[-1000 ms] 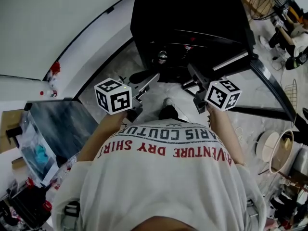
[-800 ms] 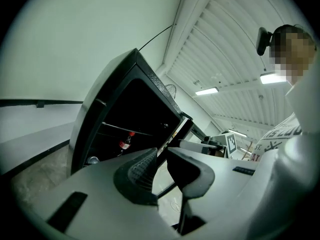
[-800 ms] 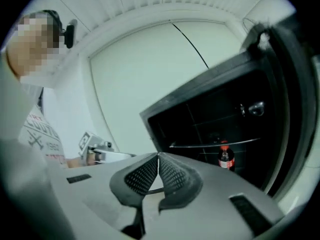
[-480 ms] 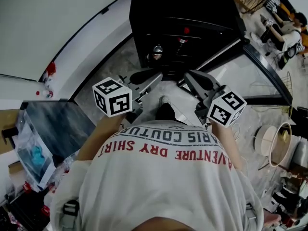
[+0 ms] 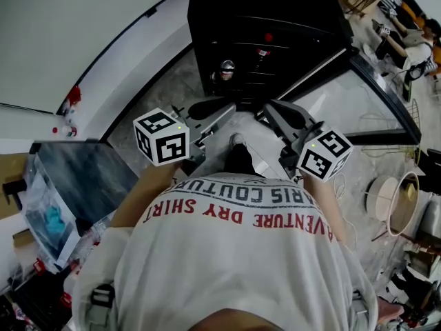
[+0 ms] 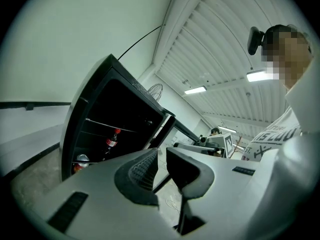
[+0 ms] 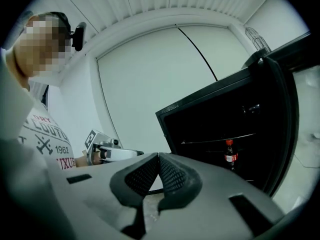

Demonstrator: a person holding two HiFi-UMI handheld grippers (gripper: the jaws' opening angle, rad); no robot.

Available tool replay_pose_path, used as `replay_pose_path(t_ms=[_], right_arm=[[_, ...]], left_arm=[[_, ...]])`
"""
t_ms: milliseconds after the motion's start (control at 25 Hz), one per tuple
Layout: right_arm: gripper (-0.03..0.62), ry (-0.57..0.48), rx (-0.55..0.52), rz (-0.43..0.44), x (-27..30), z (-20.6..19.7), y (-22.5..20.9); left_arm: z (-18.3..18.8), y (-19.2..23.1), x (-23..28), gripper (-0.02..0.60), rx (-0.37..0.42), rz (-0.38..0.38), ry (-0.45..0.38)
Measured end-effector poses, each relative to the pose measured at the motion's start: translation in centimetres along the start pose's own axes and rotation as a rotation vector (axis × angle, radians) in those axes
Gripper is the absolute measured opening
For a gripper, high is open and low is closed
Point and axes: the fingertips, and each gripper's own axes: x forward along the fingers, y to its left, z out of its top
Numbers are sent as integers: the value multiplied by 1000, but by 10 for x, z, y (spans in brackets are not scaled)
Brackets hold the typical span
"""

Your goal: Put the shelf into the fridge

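The black fridge [image 5: 262, 12] stands open on the floor ahead of me, its glass door [image 5: 344, 92] swung out to the right. Inside, a thin shelf [image 7: 220, 138] sits in place above a red-capped bottle [image 6: 112, 141] and a can [image 5: 227, 67]. My left gripper [image 5: 205, 109] points at the opening. Its jaws stand a narrow gap apart [image 6: 161, 156], and I see nothing between them. My right gripper [image 5: 272, 114] is level with it, its jaws [image 7: 158, 159] touching with nothing in them. No loose shelf shows in either gripper.
A dark glass-topped stand [image 5: 89, 178] with clutter lies at the left. Round dishes [image 5: 396, 209] and other items sit on the floor at the right. Another person [image 5: 406, 43] is sitting at the far right. My shoe [image 5: 238, 143] is between the grippers.
The right gripper has drawn back slightly toward my body and lower in the view. The left gripper has barely moved.
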Motion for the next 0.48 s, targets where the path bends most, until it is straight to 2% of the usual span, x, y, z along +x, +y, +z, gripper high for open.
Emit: replay_pose_path(t_ms=[200, 480], right_arm=[[23, 4, -1, 1, -2, -5, 5], [23, -4, -11, 1, -6, -8, 11]], left_arm=[[-9, -4, -2, 66, 34, 0, 38], [-19, -8, -1, 57, 19, -8, 71]])
